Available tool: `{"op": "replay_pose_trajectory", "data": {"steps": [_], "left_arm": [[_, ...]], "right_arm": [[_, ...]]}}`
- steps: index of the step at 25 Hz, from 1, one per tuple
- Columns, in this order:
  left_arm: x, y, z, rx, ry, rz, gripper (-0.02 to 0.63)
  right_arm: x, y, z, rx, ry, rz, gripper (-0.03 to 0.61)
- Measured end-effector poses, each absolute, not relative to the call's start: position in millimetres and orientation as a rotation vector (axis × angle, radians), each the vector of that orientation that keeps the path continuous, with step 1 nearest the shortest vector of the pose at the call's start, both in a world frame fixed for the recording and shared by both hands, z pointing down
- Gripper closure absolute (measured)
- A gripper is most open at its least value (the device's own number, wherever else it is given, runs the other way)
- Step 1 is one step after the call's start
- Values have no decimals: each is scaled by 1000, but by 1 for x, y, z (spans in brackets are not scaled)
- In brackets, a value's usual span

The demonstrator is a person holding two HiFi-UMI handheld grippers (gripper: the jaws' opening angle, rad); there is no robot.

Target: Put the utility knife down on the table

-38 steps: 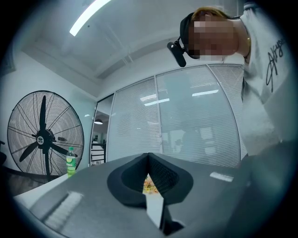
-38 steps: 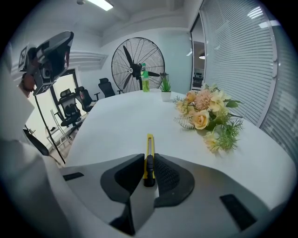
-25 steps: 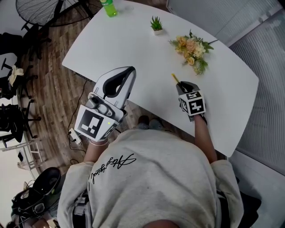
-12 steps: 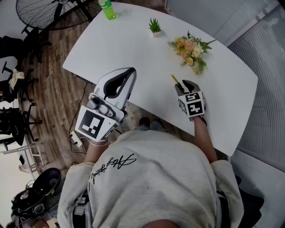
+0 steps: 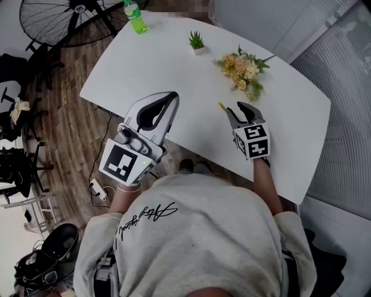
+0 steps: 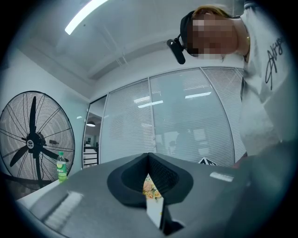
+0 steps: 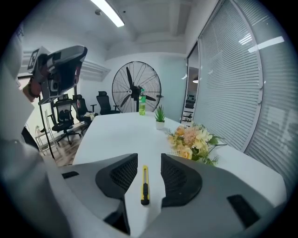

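The yellow and black utility knife (image 7: 145,185) lies flat on the white table (image 5: 151,64). Only its yellow tip (image 5: 221,107) shows in the head view, just past the right gripper's jaws. My right gripper (image 7: 149,158) hangs a little above the knife and is open. Its jaws have just been opening, and the knife lies between and below them, untouched by the pads. In the head view this gripper (image 5: 237,110) is at the table's near edge. My left gripper (image 5: 168,96) is shut and empty, held level at the table's near left edge. The left gripper view shows its jaws (image 6: 148,158) pressed together.
A bunch of yellow and peach flowers (image 5: 243,68) lies beyond the knife. A small potted plant (image 5: 196,40) and a green bottle (image 5: 134,16) stand at the far edge. A floor fan (image 5: 52,17) and office chairs (image 5: 14,162) are on the wooden floor to the left.
The right gripper's jaws have opened and it has risen, leaving the knife lying on the table. The left gripper has stayed in place.
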State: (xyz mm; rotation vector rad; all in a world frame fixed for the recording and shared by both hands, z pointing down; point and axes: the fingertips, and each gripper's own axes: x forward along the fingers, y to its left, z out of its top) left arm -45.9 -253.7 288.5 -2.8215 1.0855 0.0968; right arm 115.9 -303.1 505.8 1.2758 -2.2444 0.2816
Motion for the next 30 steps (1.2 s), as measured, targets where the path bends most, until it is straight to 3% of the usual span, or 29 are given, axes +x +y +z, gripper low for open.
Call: {"op": "replay_pose_trajectory", "data": {"steps": [30], "left_arm": [[-31,-257,270,-2831,983,126,615]], "right_arm": [[103,-284,328,1481,-2585,-24,408]]}}
